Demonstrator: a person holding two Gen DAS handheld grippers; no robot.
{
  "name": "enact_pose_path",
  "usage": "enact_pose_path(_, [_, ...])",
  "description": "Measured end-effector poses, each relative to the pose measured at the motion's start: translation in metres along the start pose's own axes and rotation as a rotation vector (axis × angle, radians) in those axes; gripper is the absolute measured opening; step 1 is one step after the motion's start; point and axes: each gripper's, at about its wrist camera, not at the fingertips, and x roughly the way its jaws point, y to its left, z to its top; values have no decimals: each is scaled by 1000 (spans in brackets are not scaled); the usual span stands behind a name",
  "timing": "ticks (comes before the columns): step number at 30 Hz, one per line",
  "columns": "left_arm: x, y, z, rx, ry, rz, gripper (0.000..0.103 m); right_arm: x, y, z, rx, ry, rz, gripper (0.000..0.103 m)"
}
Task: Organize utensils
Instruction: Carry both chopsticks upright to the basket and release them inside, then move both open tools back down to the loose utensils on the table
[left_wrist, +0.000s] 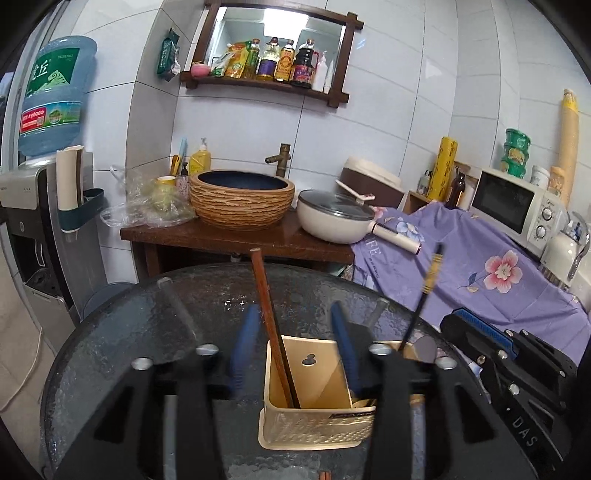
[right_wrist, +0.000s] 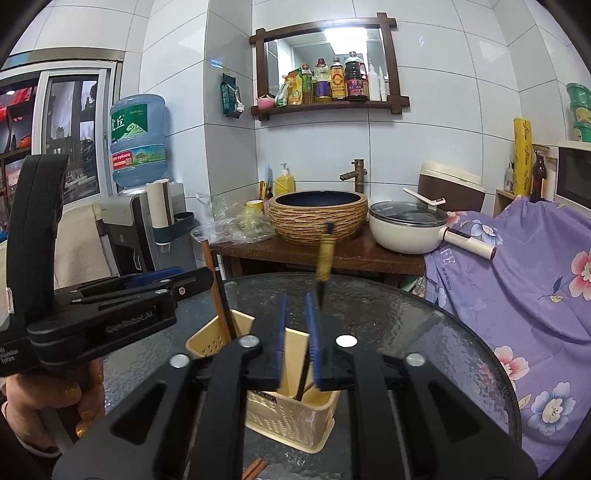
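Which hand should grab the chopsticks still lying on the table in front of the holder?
Left, probably: the left gripper stands wide, clear of the brown chopstick; the right gripper narrowly flanks the black chopstick.

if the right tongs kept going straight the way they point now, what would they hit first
Probably the black chopstick with the gold band, which stands in the beige utensil basket and rises between the right tongs. Past it lies the glass table. Depth is hard to judge in this fisheye view.

"TIGER HILL" stands on the water jug's (right_wrist: 137, 142) green label; "is a flower" on the purple floral cloth (right_wrist: 517, 280); "GenRobot.AI" on the left gripper (right_wrist: 177, 282).
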Motion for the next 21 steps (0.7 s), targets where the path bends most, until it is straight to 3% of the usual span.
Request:
enact_pose_path(1, [-5, 1, 0, 0, -11, -6, 55, -4, 0, -1, 2, -6, 9, 43])
enact_pose_path(2, [-11, 1, -1, 6, -23, -6, 61, -11, 1, -2, 7, -25, 14, 48])
enact_pose_path(6, [-34, 0, -12, 47, -18, 6, 91, -35, 8, -11, 1, -48, 16, 49])
enact_pose_path(10, [-45, 8, -38, 65, 61, 33, 93, -44, 18, -34, 14, 48, 40, 49])
enact_pose_path(13, [-46, 21, -68, 68, 153, 44, 93, -34, 27, -64, 16, 207, 39, 49])
enact_pose_path(17, [-42, 38, -110, 79, 278, 59, 92, -23, 37, -105, 2, 341, 25, 49])
enact_pose_path(19, [-38, 47, -128, 70, 334, 67, 90, -16, 39, -122, 0, 392, 15, 49])
enact_pose_path(21, [-38, 56, -143, 55, 373, 68, 80, -9, 39, -137, 20, 448, 28, 48])
